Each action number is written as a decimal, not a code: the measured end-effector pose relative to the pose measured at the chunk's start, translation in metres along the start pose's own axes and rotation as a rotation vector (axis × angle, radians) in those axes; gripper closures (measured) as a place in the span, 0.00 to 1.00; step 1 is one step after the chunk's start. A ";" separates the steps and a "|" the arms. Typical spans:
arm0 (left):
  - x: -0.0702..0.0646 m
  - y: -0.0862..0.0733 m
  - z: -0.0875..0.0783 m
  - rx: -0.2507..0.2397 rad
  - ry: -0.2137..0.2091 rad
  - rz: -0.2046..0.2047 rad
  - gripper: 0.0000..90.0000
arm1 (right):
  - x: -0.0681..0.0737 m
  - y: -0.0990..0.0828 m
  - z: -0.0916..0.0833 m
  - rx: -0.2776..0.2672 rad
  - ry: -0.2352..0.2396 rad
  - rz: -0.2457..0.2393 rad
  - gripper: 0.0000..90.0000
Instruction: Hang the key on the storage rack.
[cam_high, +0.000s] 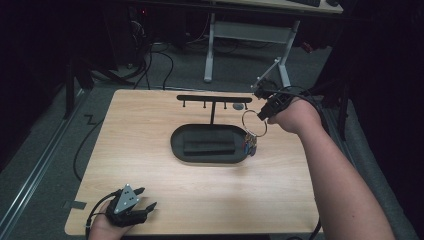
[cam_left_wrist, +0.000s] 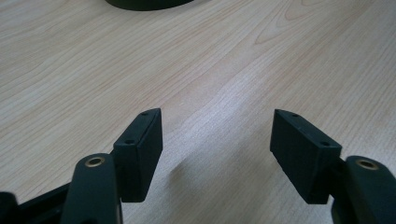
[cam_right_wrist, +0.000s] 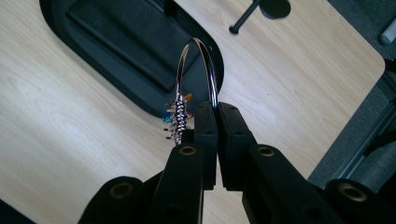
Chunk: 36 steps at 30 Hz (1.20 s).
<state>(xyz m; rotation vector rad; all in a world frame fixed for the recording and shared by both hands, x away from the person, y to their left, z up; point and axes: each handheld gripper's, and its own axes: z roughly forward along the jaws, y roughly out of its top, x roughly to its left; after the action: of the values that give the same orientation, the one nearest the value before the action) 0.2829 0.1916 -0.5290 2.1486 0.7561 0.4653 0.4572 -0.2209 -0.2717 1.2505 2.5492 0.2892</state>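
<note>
Right tongs (cam_right_wrist: 215, 109) clamped on beaded hoop earring (cam_right_wrist: 196, 70), left tongs (cam_left_wrist: 217, 140) apart over bench (cam_left_wrist: 210, 56); keep grip firm, hook onto stand bar (cam_high: 214, 98) just ahead.

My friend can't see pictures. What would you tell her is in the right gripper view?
Two black jaws of the right gripper are shut on a thin silver bangle with a cluster of colourful beads hanging from it. Behind it sits a black oval tray on a light wooden table.
</note>
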 end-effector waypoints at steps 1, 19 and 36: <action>0.000 0.000 0.000 0.000 0.000 0.011 0.39 | -0.001 0.003 0.003 -0.001 -0.001 0.003 0.98; 0.002 -0.001 0.000 -0.002 0.001 0.003 0.39 | -0.028 0.030 0.046 -0.001 -0.003 0.072 0.98; 0.003 -0.002 0.000 0.001 -0.004 -0.006 0.38 | -0.034 0.040 0.065 0.007 0.010 0.078 0.97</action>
<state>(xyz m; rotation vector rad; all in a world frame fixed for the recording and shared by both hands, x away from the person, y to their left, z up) 0.2850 0.1946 -0.5303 2.1472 0.7603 0.4570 0.5284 -0.2200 -0.3151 1.3560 2.5155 0.3041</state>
